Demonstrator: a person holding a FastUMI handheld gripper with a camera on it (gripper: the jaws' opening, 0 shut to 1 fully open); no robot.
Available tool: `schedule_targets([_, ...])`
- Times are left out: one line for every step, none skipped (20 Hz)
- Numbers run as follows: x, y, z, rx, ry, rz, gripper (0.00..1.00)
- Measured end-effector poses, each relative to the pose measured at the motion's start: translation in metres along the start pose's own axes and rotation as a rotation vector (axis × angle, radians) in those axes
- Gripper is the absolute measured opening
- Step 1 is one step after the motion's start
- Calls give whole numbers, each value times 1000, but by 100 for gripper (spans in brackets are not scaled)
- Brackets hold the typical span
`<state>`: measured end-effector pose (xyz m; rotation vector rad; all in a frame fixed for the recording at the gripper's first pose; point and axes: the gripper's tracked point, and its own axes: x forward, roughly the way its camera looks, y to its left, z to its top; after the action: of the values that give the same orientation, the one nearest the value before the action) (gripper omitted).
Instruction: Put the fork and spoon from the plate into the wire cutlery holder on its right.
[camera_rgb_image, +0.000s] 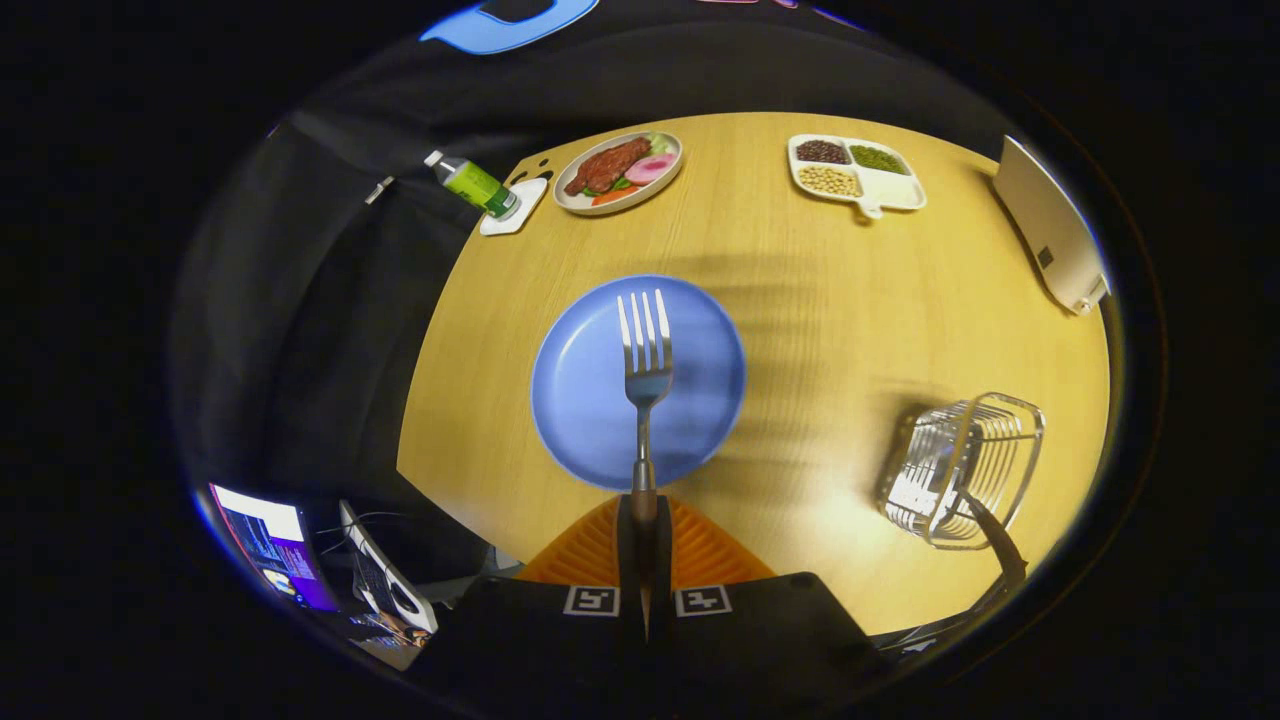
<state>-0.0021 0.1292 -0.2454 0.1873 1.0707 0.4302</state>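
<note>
My gripper (642, 512) is shut on the handle of a metal fork (645, 350), which sticks straight out ahead of the fingers with its tines pointing away. The fork hangs above a blue plate (580, 400) on the wooden table; nothing else lies on the plate. The wire cutlery holder (960, 468) stands to the right of the plate, well off to the right of the fingers. A dark handle (995, 540) leans out of the holder toward me.
Beyond the plate sit a plate of meat and vegetables (618, 172), a green bottle (472, 185) on a white coaster and a divided white tray of beans (853, 172). A white box (1050, 225) lies at the far right. A laptop (265, 545) stands below the table's left edge.
</note>
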Motion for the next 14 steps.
schedule_targets([-10, -8, 1, 7, -14, -11, 6])
schedule_targets([-21, -16, 1, 13, -23, -23, 5])
schedule_targets([-31, -23, 0, 16, -25, -31, 6])
schedule_targets([-42, -31, -3, 16, -20, -41, 6])
schedule_targets([-51, -39, -7, 8, -11, -50, 5])
schedule_targets([-60, -47, -10, -5, 4, -64, 6])
schedule_targets([-69, -57, -15, -25, 26, -80, 6])
schedule_targets([-76, -66, -18, -42, 44, -96, 6])
schedule_targets([-84, -72, -19, -51, 58, -100, 6])
schedule_targets([-91, -78, -22, -53, 76, -100, 6])
schedule_targets([-97, -84, -23, -51, 90, -102, 6])
schedule_targets([-103, -89, -22, -50, 102, -104, 6])
schedule_targets([-107, -95, -23, -53, 119, -105, 6])
schedule_targets([-111, -101, -23, -57, 137, -109, 6])
